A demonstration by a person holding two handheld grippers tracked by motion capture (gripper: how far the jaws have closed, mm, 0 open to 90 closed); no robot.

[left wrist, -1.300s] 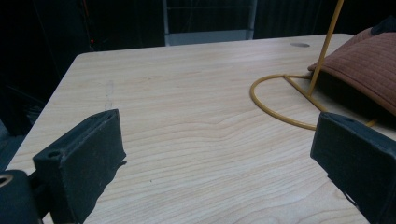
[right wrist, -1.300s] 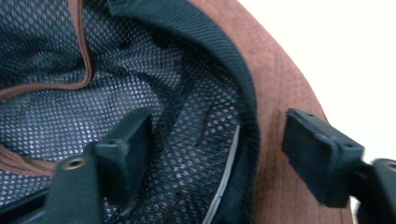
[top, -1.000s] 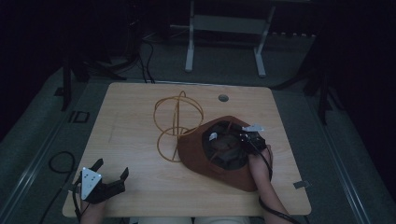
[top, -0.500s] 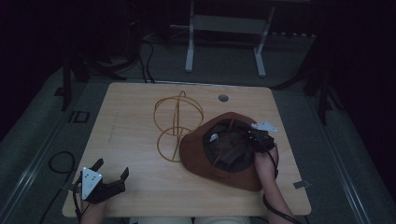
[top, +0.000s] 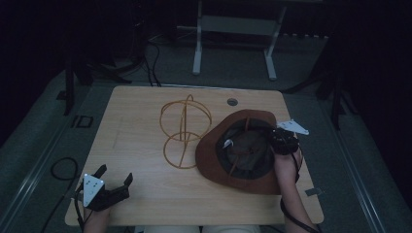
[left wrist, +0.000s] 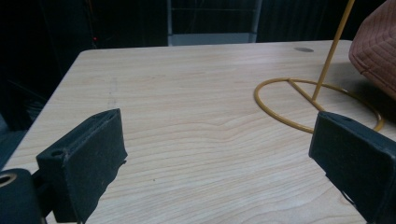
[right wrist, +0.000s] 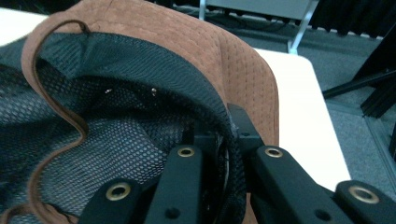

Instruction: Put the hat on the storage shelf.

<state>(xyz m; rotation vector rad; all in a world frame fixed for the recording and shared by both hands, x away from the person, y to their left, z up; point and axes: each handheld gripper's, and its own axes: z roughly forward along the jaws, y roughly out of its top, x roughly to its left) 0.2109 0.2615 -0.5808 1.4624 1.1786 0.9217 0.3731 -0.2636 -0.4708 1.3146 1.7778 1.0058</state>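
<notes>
Right gripper view: the right gripper (right wrist: 224,140) is clenched on the brown hat's (top: 240,148) brim, mesh lining up. Beyond it to the left stands the yellow wire stand (top: 183,128). The left gripper (top: 116,182) rests released, well apart, its 2 jaws spread.

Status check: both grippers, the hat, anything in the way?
Right gripper shut on brown hat rim, hat upside down. Left gripper open, idle at table's near corner. Yellow wire stand touches hat's left brim.

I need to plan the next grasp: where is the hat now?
In the high view the hat lies upside down on the table's right half, beside the wire stand, its rim pinched by the right gripper.
</notes>
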